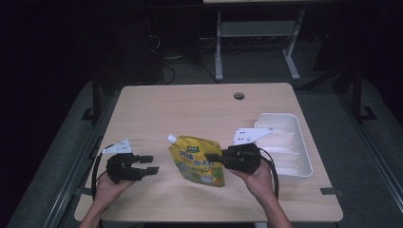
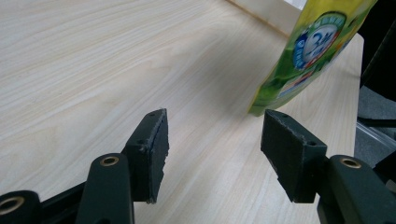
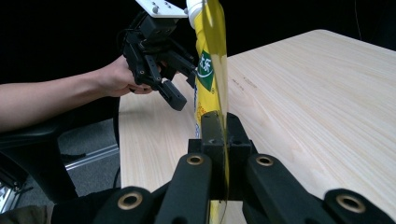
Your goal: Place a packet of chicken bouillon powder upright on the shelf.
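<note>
Two grippers are working over the worktop (image 1: pixel 157 102): the left gripper (image 1: pixel 151 164) is waiting with jaws open and empty, while the right gripper (image 1: pixel 211 157) is clamping the yellow spouted pouch (image 1: pixel 197 159) edge, holding it between both, its long axis pointing away from the person.

light wooden table (image 1: pixel 199 109), round cable hole (image 1: pixel 239 96) near far edge, white tray (image 1: pixel 297 167) at right
</note>
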Demonstrator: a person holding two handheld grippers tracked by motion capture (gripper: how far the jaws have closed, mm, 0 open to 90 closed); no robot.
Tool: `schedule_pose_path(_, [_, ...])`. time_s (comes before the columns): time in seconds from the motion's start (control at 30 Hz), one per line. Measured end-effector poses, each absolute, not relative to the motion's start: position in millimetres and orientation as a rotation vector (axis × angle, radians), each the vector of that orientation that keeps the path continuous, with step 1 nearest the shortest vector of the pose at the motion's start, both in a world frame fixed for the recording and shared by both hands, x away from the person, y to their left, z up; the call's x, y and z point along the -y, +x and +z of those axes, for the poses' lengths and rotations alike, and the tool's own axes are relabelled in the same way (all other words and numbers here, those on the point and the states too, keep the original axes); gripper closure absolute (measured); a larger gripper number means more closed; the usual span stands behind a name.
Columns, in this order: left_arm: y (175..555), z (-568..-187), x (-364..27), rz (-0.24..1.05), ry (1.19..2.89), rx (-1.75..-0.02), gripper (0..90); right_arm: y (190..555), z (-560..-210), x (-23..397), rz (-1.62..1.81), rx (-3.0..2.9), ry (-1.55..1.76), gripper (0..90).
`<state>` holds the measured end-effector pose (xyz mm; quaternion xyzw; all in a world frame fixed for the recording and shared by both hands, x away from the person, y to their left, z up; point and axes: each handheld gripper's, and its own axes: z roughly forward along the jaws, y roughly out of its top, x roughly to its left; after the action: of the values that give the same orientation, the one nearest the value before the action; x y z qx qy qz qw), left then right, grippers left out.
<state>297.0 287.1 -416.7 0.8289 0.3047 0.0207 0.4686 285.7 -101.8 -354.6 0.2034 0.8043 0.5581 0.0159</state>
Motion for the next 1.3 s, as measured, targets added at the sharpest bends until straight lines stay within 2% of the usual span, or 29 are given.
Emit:
schedule_pose_path(0.53, [297,-425,-288,0.097,2.064,-0.782,35.8,306,-325,131,1.716,-2.460,0.648,89.6])
schedule_pose_path(1.3, [299,-426,-294,0.118,2.047,-0.791,33.0,333,-307,166,1.684,-2.439,0.673,89.6])
